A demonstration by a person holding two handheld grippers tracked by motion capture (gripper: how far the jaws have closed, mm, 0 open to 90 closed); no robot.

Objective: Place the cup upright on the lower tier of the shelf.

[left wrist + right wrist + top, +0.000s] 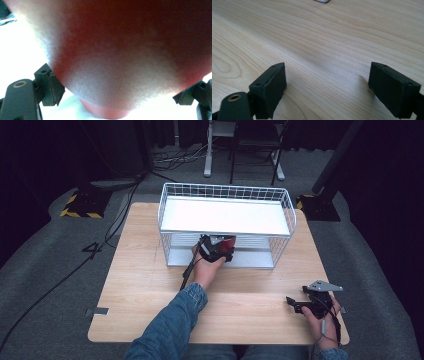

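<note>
1. The left gripper [223, 251] reaches into the lower level of the white wire rack [172, 200] at the far side of the wooden table [140, 285].
2. Its jaws are clamped on a red object [125, 57], rounded and matte; what exactly it is cannot be told. In the left gripper view it sits tight between both pads over a bright white surface.
3. The red object is thus at the front opening of the rack's bottom shelf, under the white upper shelf [225, 216]; whether it touches the shelf floor cannot be told.
4. The right gripper [291, 303] rests near the table's near right corner, jaws wide apart with nothing between them, over bare wood.
5. The step in hand looks like placing or fetching the red object at the lower shelf.
6. The next move probably calls for keeping low under the upper shelf and clear of the wire sides.
</note>
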